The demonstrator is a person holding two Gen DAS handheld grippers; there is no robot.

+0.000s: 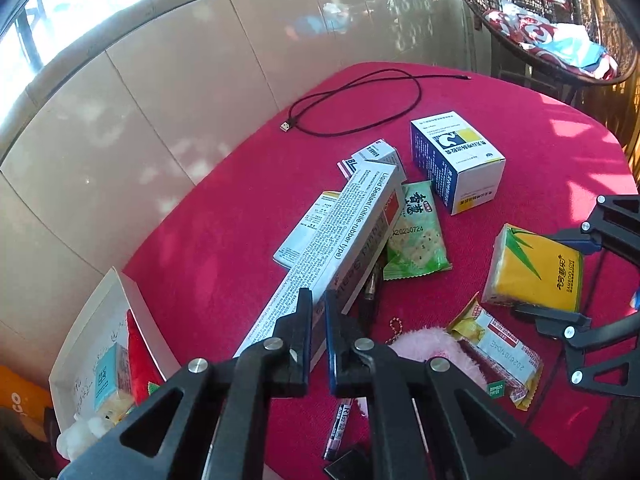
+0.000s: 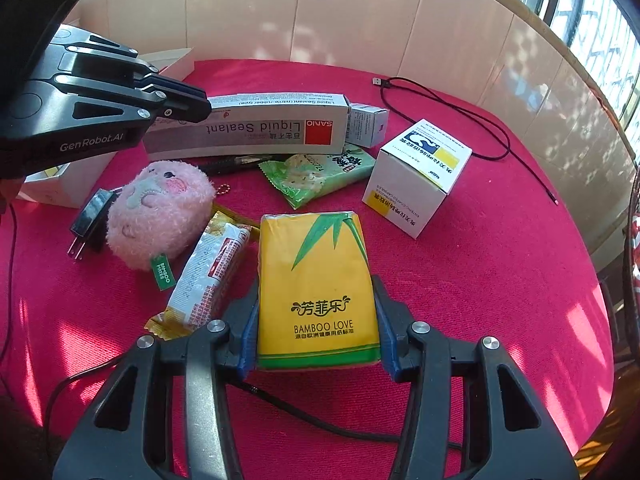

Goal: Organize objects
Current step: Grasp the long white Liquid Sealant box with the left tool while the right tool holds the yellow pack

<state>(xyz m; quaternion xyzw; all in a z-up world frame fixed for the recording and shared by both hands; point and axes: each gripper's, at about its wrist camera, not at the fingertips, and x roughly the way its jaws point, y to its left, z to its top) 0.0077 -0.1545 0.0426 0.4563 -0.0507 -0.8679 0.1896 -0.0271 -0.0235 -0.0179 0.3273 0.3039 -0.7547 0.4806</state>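
Observation:
My left gripper is shut on the near end of a long white "Liquid Sealant" box, which lies slanted across other small boxes. In the right wrist view the same left gripper pinches the left end of the sealant box. My right gripper is shut on a yellow "Bamboo Love" tissue pack, one finger pressed against each long side. The left wrist view shows that tissue pack at the far right, between the right gripper's fingers.
On the red cloth lie a white-and-blue medicine box, a green snack packet, a pink plush, a yellow snack wrapper, a black plug, a pen and a looped USB cable. An open white box stands at the left edge.

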